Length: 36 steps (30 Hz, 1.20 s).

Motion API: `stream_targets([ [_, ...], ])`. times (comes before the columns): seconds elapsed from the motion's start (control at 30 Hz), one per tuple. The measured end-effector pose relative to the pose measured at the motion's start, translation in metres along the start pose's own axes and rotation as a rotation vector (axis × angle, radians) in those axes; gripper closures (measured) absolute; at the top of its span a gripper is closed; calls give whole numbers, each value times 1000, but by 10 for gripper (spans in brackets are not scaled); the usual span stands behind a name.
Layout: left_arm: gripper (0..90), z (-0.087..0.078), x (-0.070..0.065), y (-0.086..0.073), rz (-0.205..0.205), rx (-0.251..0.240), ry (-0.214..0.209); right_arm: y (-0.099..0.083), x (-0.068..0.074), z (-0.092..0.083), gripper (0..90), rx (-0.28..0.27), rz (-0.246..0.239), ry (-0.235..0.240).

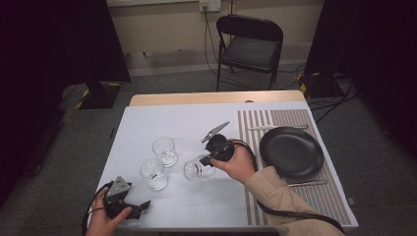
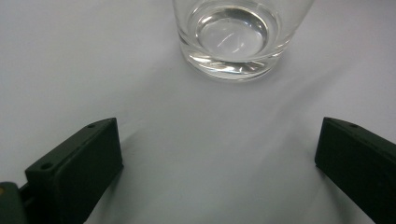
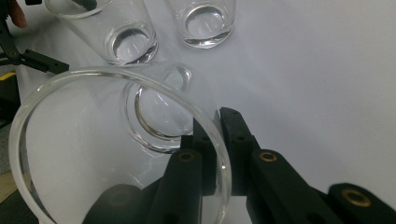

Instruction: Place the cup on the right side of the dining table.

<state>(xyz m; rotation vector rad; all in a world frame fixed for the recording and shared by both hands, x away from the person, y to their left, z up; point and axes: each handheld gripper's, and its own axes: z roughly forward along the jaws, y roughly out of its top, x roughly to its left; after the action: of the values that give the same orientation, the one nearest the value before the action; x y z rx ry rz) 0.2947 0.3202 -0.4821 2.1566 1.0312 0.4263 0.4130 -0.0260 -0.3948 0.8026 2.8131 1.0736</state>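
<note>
Three clear glasses [image 1: 164, 151] – one black plate [image 1: 291, 152], two pieces of cutlery [image 1: 308, 183], one folding chair [image 1: 250, 46].

Recording lab, black curtains [image 1: 54, 39], folding chair [image 1: 250, 49], floor cables [image 1: 334, 93]

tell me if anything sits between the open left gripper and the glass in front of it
Nothing visible does. In the left gripper view, bare white tablecloth runs from the left gripper, its jaws spread wide, up to the nearest clear glass tumbler. The right gripper is clamped on a tilted tumbler's rim, off to the side.
</note>
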Motion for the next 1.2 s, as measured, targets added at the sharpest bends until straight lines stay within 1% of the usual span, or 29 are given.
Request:
stream_targets([
  [0.07, 0, 0, 0, 0, 0, -1, 0, -1, -2, -4, 858, -3, 9, -5],
  [0.13, 0, 0, 0, 0, 0, 1, 0, -2, -6, -10, 858, -7, 8, -27],
  [0.3, 0, 0, 0, 0, -1, 0, 1, -5, -10, -15, 858, -12, 30, -27],
  [0.4, 0, 0, 0, 0, 1, 0, 2, -7, -13, -18, 858, -14, 27, -32],
  [0.47, 0, 0, 0, 0, 2, 1, 2, -8, -15, -20, 858, -12, 37, -36],
  [0.67, 0, 0, 0, 0, 2, 0, 2, -9, -21, -25, 858, -12, 44, -42],
  [1.07, 0, 0, 0, 0, 0, -1, 2, -14, -35, -34, 858, -12, 67, -71],
  [1.2, 0, 0, 0, 0, 0, -1, 2, -18, -39, -36, 858, -16, 83, -78],
])
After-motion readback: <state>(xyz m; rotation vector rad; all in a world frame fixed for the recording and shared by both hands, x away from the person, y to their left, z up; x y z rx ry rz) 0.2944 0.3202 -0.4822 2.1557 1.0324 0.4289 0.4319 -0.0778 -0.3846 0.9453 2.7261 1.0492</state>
